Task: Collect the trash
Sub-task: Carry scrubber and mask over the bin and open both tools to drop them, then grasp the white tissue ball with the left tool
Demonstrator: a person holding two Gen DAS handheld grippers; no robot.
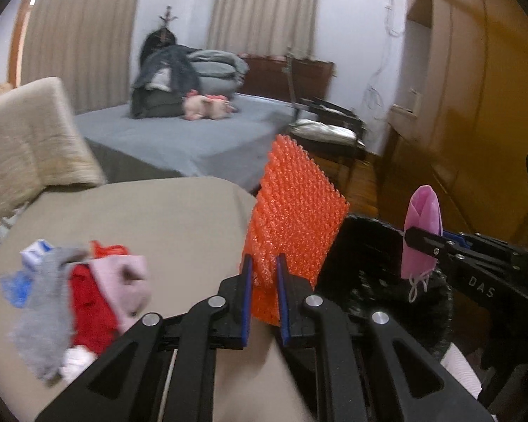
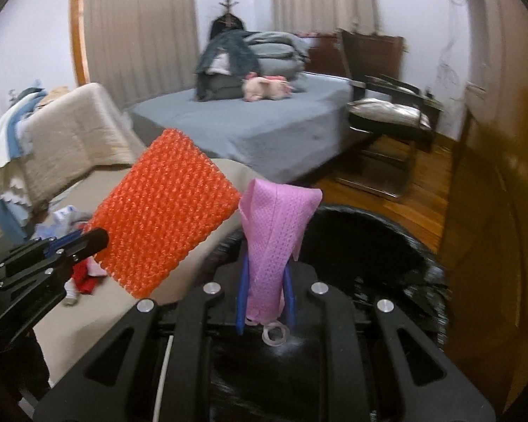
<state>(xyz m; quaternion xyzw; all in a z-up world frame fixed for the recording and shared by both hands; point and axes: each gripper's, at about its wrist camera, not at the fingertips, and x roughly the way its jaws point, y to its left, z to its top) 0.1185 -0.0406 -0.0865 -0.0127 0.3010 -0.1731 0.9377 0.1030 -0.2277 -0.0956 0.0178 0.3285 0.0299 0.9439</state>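
My left gripper (image 1: 264,267) is shut on an orange bubble-wrap sheet (image 1: 292,211), held upright above the edge of the beige couch seat (image 1: 158,218); the sheet also shows in the right wrist view (image 2: 165,218). My right gripper (image 2: 265,274) is shut on a pink face mask (image 2: 274,225), held over the open black trash bag (image 2: 387,246). The mask (image 1: 422,232) and the bag (image 1: 369,246) also show at the right of the left wrist view.
A heap of grey, red and pink cloth and blue-white scraps (image 1: 74,288) lies on the couch seat at the left. Behind are a grey bed (image 2: 257,119), a dark chair (image 2: 387,112), wooden floor (image 2: 404,197) and a wooden wardrobe (image 1: 482,88).
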